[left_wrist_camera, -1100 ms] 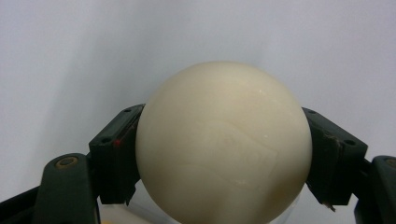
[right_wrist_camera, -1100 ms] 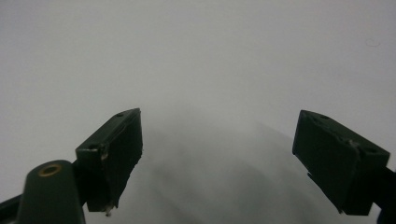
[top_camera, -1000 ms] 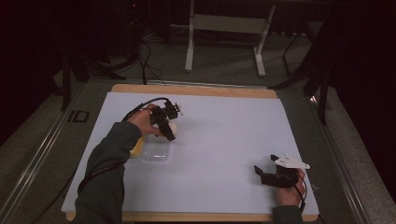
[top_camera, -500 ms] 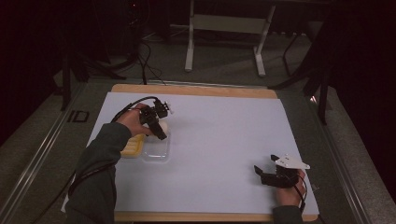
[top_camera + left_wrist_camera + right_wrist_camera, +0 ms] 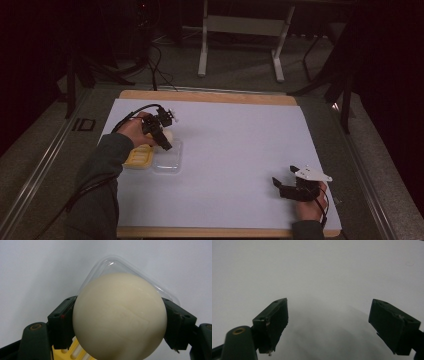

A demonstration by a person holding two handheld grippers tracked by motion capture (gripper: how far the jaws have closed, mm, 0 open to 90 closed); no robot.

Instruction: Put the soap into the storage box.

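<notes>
The table (image 5: 240,150) is covered by a pale sheet, bare but for a yellow tray (image 5: 138,156) and, just beside it, a clear lid (image 5: 168,161) near my left hand (image 5: 134,131). My right tongs (image 5: 286,187) rest gaping and empty at the near right edge, well apart from the rest, I judge so as to stay out of the way. My left tongs (image 5: 120,322) grip a cream ball (image 5: 119,316) by its sides and hold it over the lid, the tray's corner showing just below it, probably so I can move it clear of the tray.
</notes>
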